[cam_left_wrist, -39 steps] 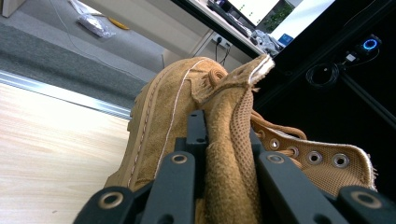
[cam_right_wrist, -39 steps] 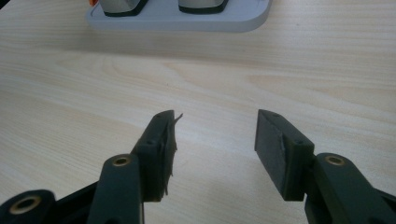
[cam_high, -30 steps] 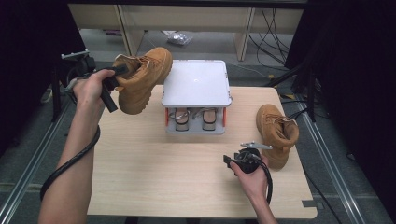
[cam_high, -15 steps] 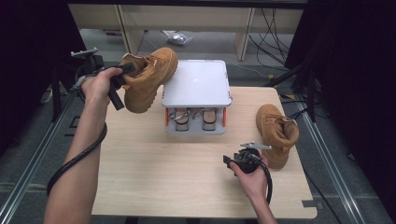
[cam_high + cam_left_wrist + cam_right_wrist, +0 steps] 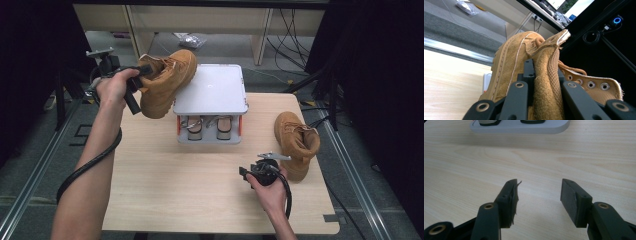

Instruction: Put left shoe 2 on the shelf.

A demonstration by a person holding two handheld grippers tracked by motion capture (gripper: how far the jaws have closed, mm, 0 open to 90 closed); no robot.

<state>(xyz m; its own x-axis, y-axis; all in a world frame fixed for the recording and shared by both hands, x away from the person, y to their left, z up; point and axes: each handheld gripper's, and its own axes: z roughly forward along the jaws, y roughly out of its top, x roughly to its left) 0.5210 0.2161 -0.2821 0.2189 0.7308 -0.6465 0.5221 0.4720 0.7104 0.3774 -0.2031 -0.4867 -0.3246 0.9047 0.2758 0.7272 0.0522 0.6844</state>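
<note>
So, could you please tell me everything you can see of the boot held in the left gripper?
The boot is tan suede with pale stitching, metal eyelets and a mesh lining. The left gripper is shut on its collar and holds it in the air, toe towards the grey rack, above the table's far left corner.

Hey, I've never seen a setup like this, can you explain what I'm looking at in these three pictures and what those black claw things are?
A person sits at a wooden table with a handheld two-jaw gripper in each hand. The high view looks down from above. The other two come from cameras riding on the grippers, looking along their black jaws. The left gripper is clamped on the collar of a tan boot, lifted beside a small grey rack whose lower shelf holds a pair of shoes. The right gripper is open, low over bare wood. A second tan boot stands on the table by the right hand.
</note>
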